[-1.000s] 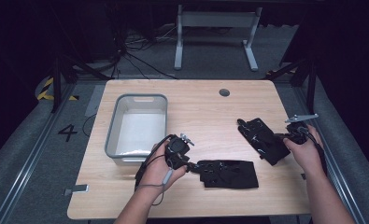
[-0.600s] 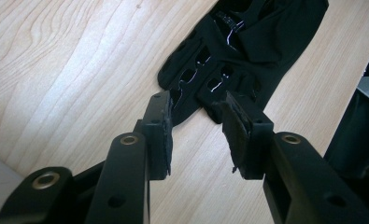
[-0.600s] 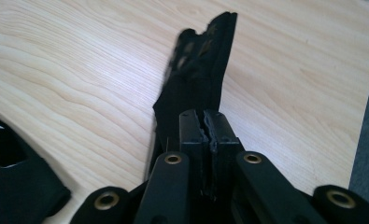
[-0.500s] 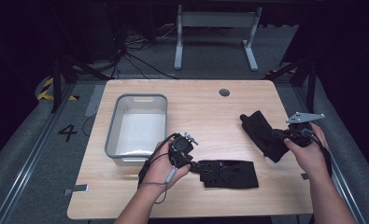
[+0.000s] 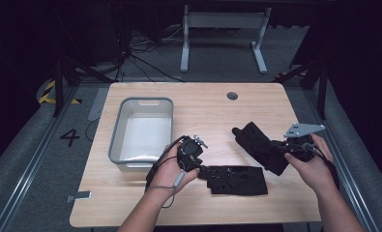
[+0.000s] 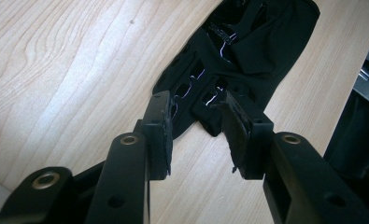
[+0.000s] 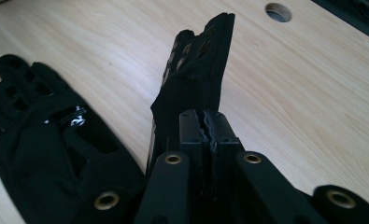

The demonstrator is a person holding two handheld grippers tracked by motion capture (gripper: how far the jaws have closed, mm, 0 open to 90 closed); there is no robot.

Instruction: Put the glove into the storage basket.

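Black fabric: your right gripper (image 7: 205,128) clamps one glove (image 7: 196,70), raised at three o'clock for carrying. Your left gripper (image 6: 196,135), jaws apart, straddles the flat glove's (image 6: 238,60) edge at six o'clock.

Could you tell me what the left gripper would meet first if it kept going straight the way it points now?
Most likely the flat black fabric glove on the wooden table. The left gripper is open, its fingers either side of the glove's near edge, though how high they hover is unclear.
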